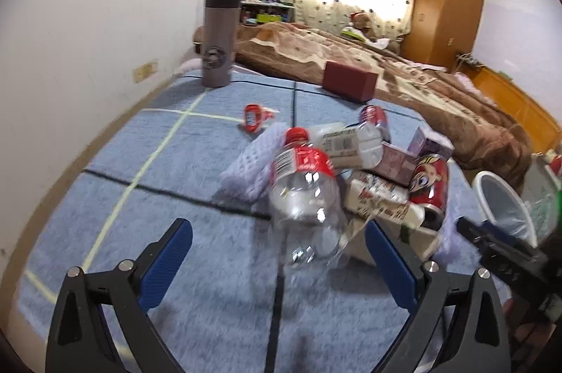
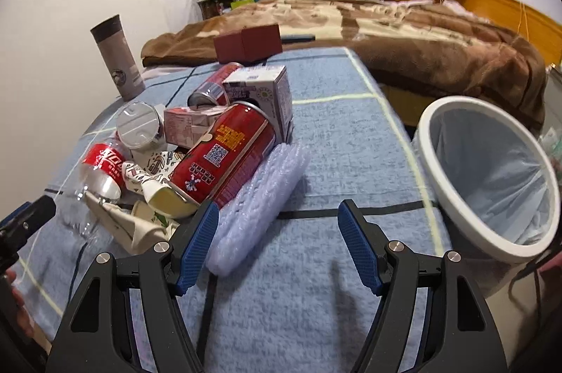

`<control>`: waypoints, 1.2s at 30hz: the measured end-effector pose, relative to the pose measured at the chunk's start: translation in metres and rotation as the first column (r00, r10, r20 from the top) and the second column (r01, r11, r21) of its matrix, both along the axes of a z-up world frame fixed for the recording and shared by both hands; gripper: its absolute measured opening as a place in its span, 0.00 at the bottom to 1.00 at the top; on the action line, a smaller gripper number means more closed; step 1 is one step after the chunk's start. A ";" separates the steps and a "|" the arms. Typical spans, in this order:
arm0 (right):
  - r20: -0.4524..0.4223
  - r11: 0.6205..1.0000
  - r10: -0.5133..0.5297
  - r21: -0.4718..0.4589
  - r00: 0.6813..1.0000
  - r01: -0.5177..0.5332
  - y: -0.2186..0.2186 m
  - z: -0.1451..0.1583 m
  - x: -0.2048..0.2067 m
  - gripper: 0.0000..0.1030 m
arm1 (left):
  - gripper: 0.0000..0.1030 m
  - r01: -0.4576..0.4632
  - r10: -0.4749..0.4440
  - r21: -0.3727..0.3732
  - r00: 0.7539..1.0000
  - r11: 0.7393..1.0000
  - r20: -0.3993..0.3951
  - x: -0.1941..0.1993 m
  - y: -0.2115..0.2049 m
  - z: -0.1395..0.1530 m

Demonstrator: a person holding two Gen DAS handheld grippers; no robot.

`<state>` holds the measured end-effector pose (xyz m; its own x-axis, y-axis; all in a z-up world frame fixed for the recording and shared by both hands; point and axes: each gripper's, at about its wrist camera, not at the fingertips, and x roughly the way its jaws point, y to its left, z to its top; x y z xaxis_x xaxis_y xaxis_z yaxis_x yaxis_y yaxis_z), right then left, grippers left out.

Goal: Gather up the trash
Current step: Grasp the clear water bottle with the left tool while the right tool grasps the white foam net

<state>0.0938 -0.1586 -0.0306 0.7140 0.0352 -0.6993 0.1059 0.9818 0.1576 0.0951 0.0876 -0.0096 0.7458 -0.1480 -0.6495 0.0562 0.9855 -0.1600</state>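
Trash pile as landmark, heaped on a blue towel-covered surface (image 2: 316, 134). Far left of pile: grey tumbler (image 1: 218, 37) standing upright. In the pile's left part: clear plastic bottle (image 1: 305, 194) with red cap, lying down. Left gripper (image 1: 277, 259) spread wide, nothing held, bottle base between its fingers. Pile middle: red can (image 2: 224, 151) on its side, cartons, crumpled paper cup (image 2: 154, 183). Right gripper (image 2: 277, 241) released, empty, left fingertip just beside white foam sheet (image 2: 253, 197). Right of pile: lined bin (image 2: 491, 176).

Grey thermos (image 1: 217, 37), maroon box (image 1: 349, 80)
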 end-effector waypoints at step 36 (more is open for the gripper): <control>-0.131 0.998 -0.029 -0.062 0.991 0.021 -0.007 -0.010 0.030 0.35 | 0.67 0.123 -0.118 0.013 0.975 0.992 -0.188 0.074 -0.020 -0.024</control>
<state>0.1238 -0.1659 -0.0409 0.6157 -0.0266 -0.7876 0.1464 0.9859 0.0811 0.1690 0.0672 -0.0334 0.5890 -0.2116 -0.7799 0.1464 0.9771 -0.1545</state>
